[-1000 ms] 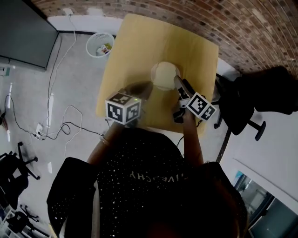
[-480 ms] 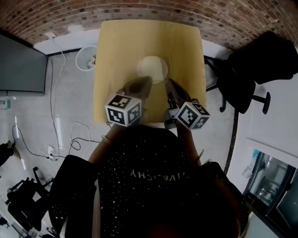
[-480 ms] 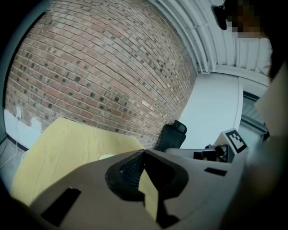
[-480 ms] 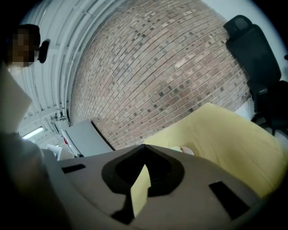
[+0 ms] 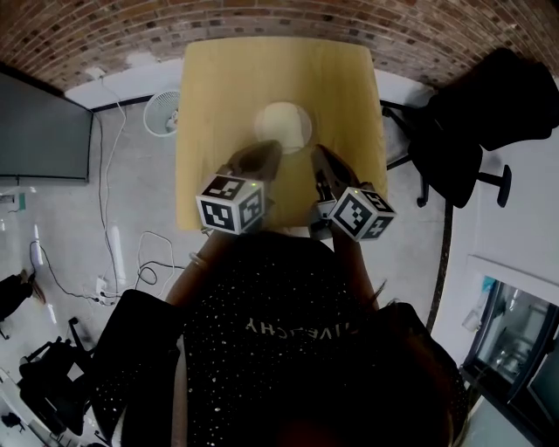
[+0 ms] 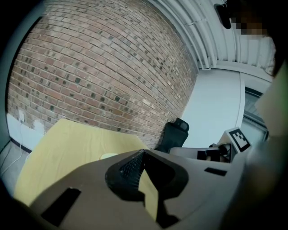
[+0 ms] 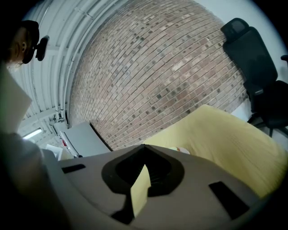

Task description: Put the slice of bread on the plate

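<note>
A round white plate [image 5: 284,127] sits mid-table on the yellow table [image 5: 218,87]. A pale tan patch in its middle looks like the slice of bread [image 5: 285,122], but it is too blurred to be sure. My left gripper [image 5: 272,147] hovers just short of the plate's near left rim, and its jaws meet at the tip with nothing between them. My right gripper [image 5: 318,150] hangs at the plate's near right, also shut and empty. In the right gripper view a sliver of the plate [image 7: 180,149] peeks over the closed jaws; in the left gripper view its rim [image 6: 108,156] shows.
A brick wall [image 5: 262,22] runs behind the table. A black office chair [image 5: 476,113] stands at the right. On the floor at the left are a white wastebasket [image 5: 162,112], cables [image 5: 113,253] and a dark panel [image 5: 35,122].
The right gripper, which reached to the plate's rim a second ago, has drawn back toward me and up. The left gripper rose a little. Both have since held still.
</note>
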Action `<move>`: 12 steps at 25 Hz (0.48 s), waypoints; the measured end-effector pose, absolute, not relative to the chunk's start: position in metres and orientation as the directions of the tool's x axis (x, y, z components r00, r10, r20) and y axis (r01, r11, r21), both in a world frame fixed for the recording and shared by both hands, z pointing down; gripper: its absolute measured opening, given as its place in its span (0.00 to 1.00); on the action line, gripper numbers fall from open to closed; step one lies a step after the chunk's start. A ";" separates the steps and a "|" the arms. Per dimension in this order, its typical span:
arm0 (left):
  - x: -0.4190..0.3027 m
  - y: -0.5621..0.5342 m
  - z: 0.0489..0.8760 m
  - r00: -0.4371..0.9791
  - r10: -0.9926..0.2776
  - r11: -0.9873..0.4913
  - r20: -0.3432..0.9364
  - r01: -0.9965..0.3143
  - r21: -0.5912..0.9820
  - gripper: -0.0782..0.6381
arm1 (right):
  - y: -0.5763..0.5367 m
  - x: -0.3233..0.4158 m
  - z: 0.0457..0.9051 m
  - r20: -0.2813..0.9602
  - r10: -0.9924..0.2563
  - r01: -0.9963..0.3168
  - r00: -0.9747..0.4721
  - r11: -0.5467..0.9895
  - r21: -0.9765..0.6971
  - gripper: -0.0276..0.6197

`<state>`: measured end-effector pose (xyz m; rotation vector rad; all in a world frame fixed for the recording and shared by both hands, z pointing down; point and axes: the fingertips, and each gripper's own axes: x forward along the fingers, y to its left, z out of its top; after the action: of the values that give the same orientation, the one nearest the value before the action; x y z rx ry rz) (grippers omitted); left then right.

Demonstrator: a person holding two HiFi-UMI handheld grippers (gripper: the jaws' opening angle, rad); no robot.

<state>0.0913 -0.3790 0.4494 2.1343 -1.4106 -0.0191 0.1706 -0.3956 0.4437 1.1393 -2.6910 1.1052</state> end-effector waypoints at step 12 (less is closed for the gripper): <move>0.091 -0.385 0.452 0.446 -0.837 -0.282 0.316 -0.847 0.450 0.12 | -0.402 0.172 0.443 0.268 -0.628 -0.636 -0.730 0.481 -0.604 0.06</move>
<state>0.0909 -0.3854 0.4524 2.1388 -1.4053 0.0240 0.1718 -0.4016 0.4430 1.1501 -2.6943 1.1058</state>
